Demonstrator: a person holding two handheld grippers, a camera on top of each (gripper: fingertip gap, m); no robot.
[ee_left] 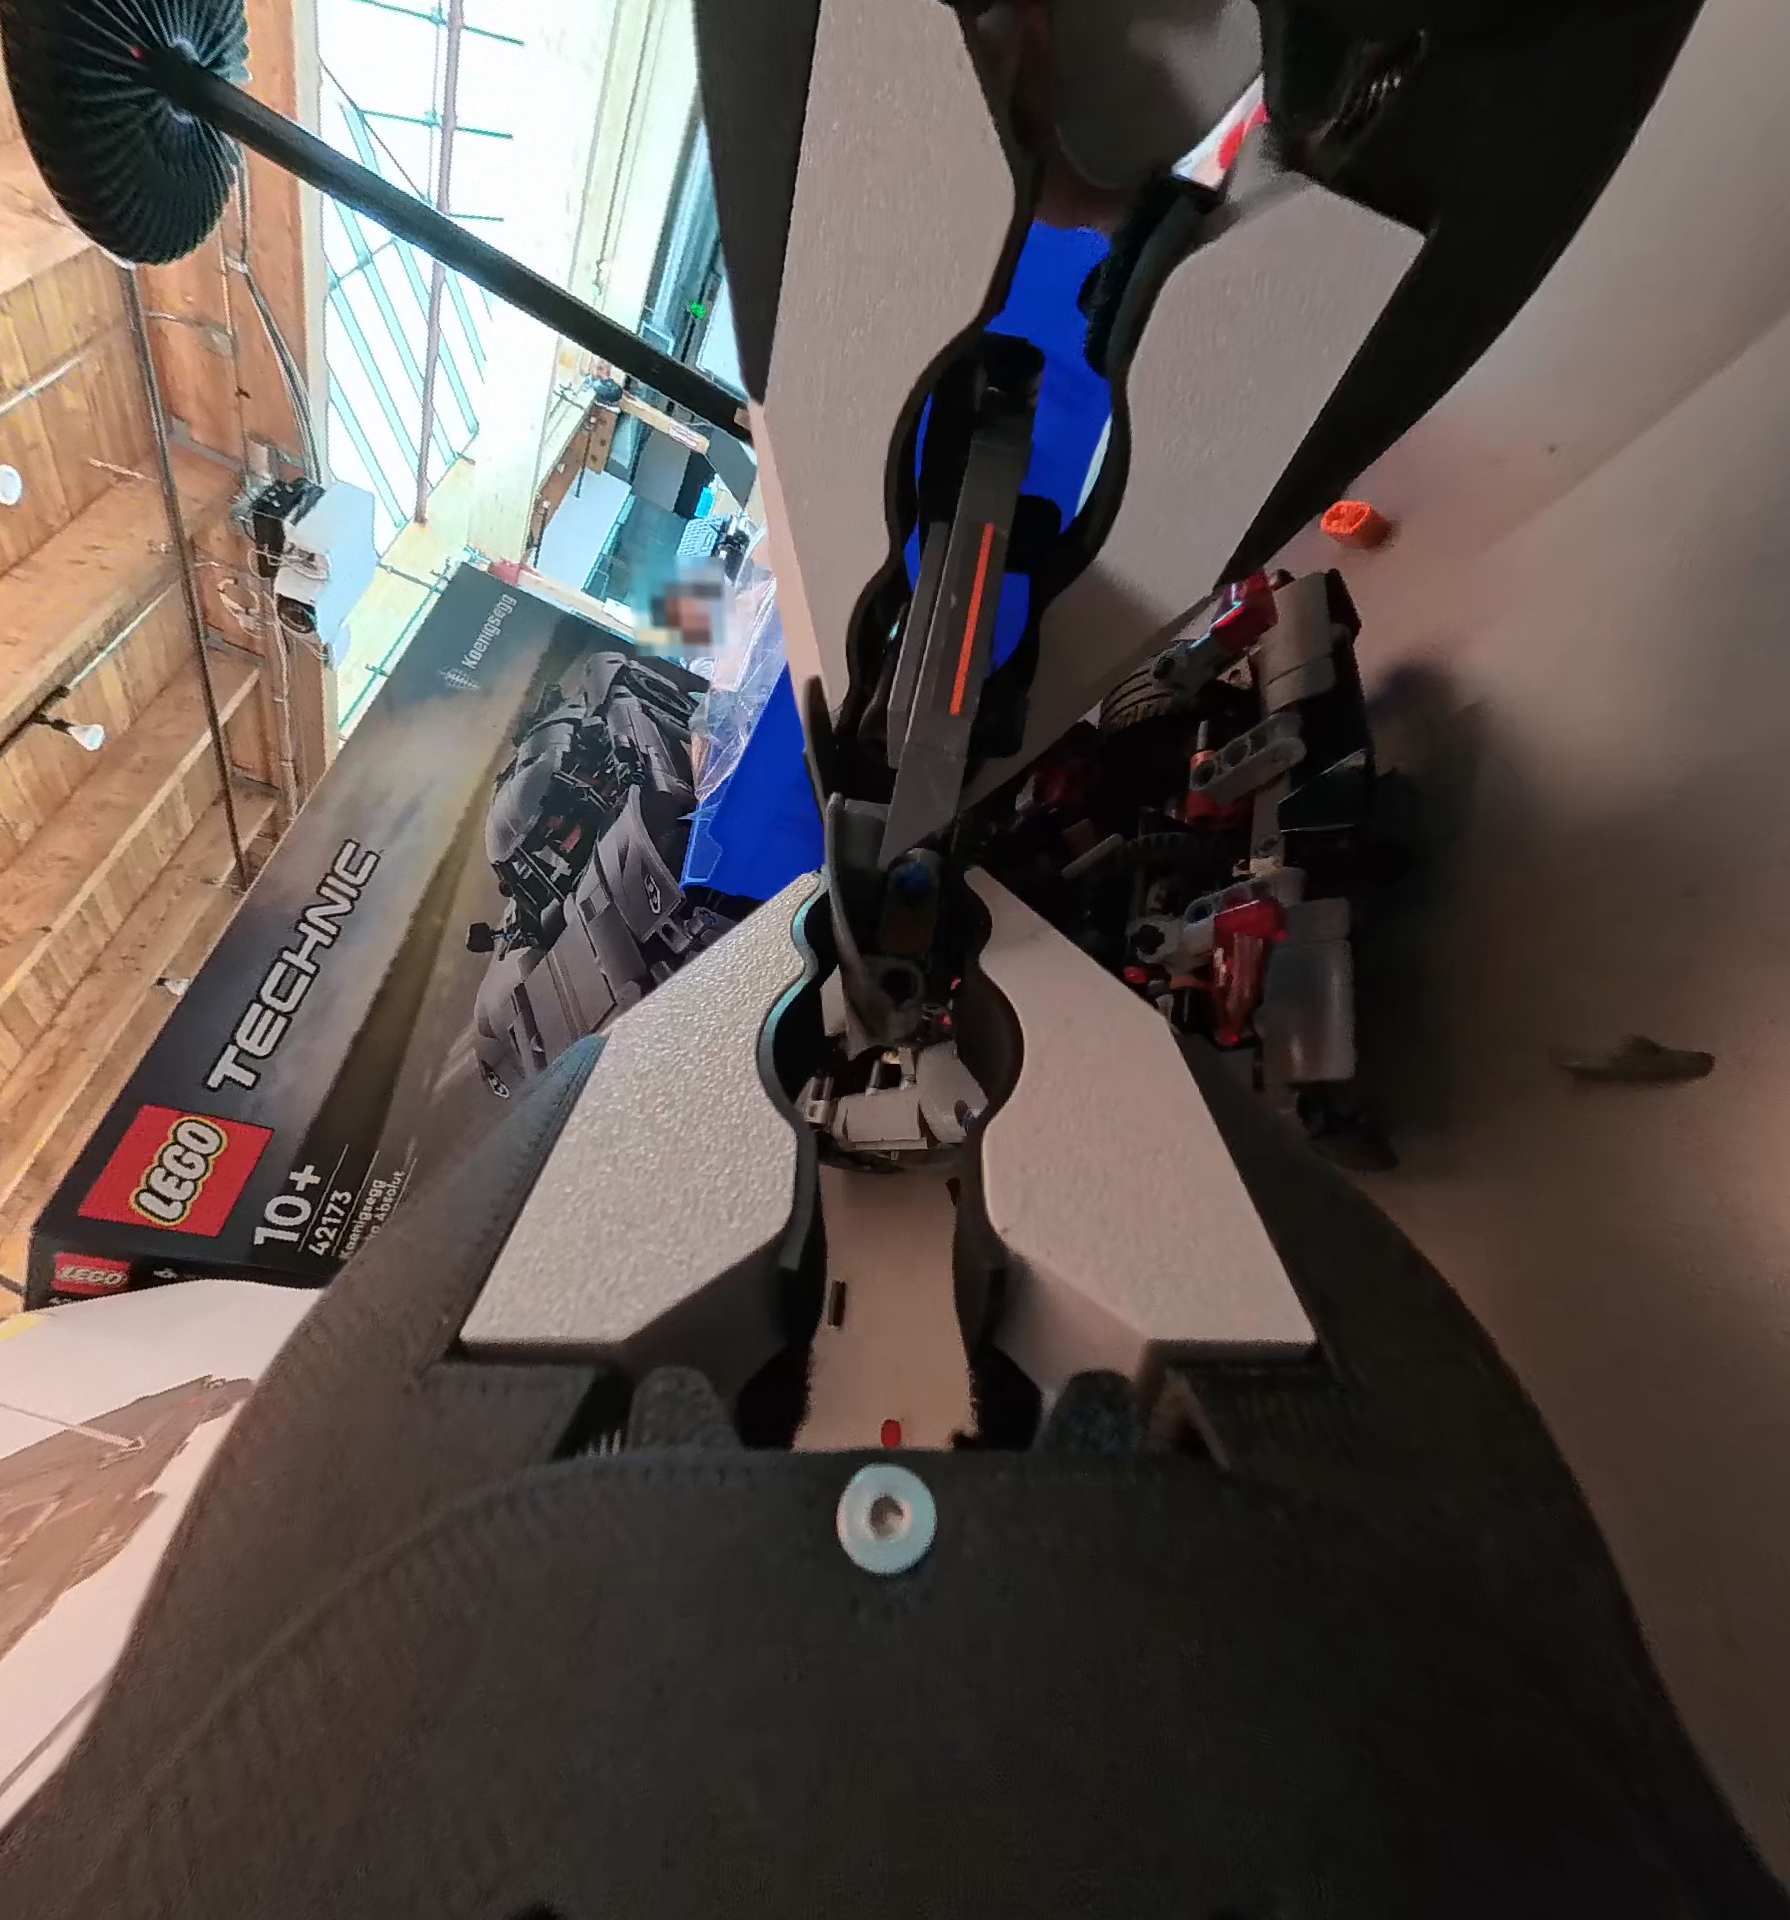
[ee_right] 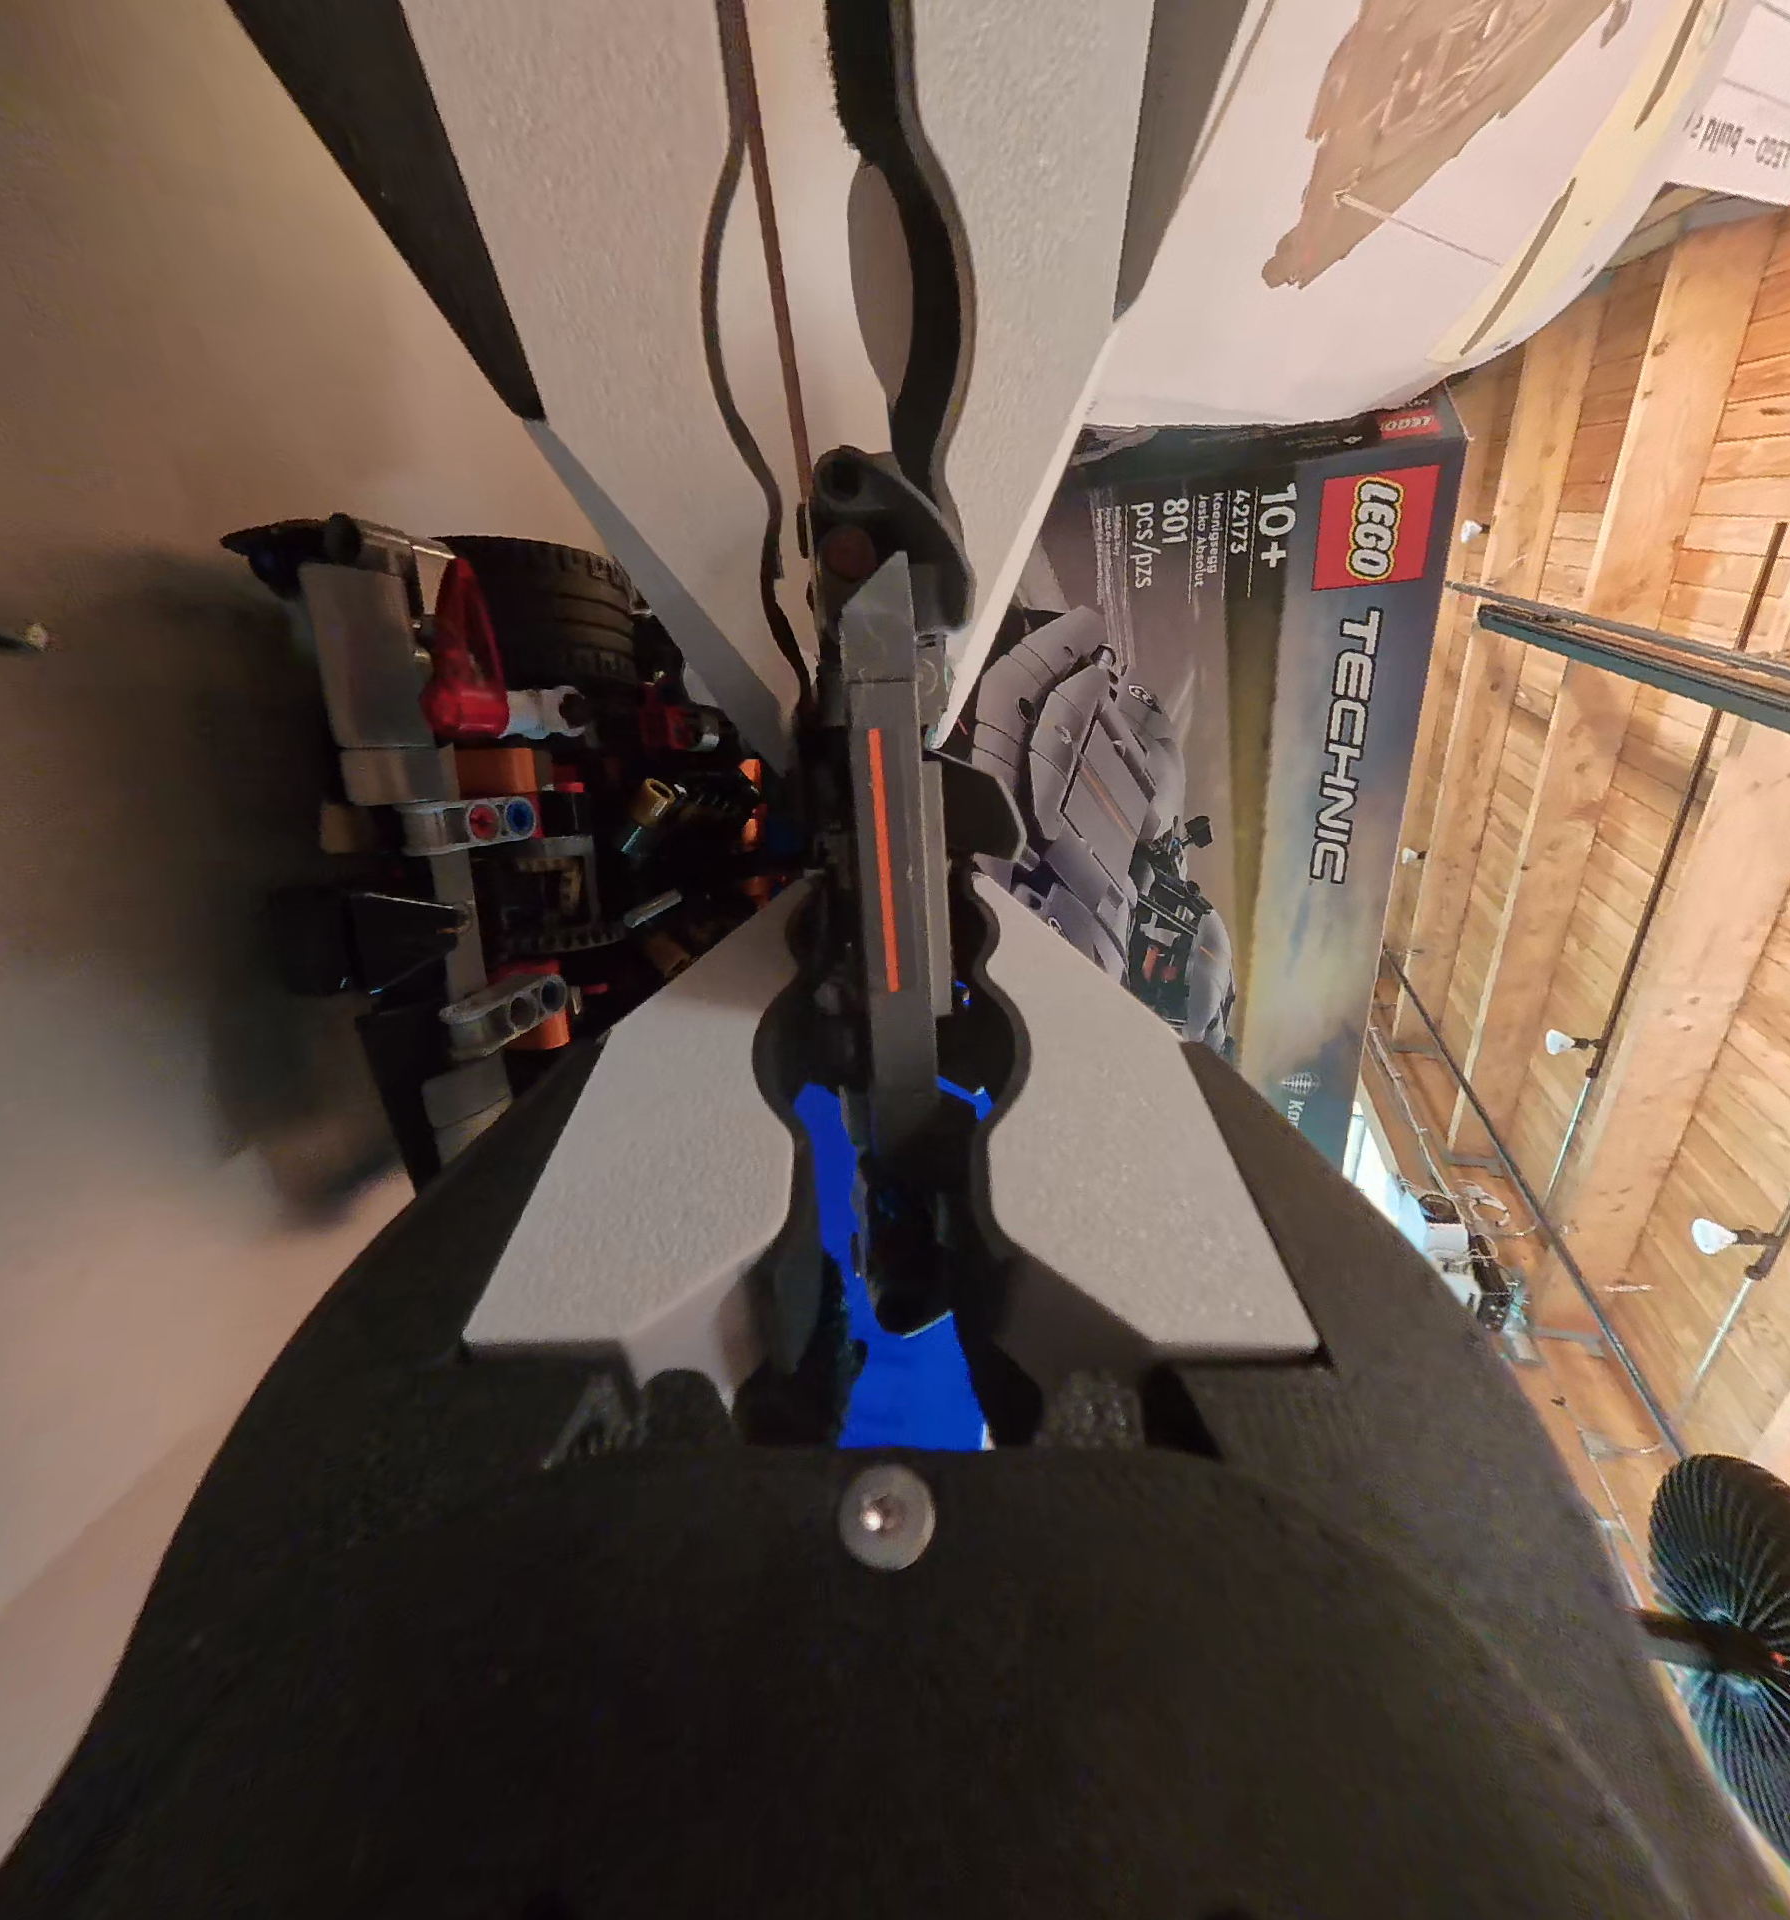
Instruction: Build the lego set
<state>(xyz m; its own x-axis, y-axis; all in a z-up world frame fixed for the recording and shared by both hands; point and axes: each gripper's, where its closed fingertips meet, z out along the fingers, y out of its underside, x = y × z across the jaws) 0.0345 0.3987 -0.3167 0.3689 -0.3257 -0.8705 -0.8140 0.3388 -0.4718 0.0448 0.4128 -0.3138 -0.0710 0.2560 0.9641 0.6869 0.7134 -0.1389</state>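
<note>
A long dark grey panel piece with an orange stripe (ee_left: 948,644) is held off the table between both grippers, which face each other tip to tip. My left gripper (ee_left: 896,914) is shut on its near end, where a curved grey part (ee_left: 875,977) sits. My right gripper (ee_right: 886,904) is shut on the striped panel (ee_right: 891,852). The right gripper also shows in the left wrist view (ee_left: 912,727), and the left gripper in the right wrist view (ee_right: 849,665). The part-built car chassis (ee_left: 1234,852) (ee_right: 496,810) lies on the white table behind them.
The set's box (ee_left: 351,987) (ee_right: 1234,727) stands beside the chassis. A blue tray (ee_left: 766,800) with a plastic bag is behind the grippers. A small orange piece (ee_left: 1353,523) and a dark piece (ee_left: 1639,1062) lie loose on the table. A printed sheet (ee_left: 39,1455) (ee_right: 1390,156) lies near the box. Less than 4 cm separates the two grippers' tips.
</note>
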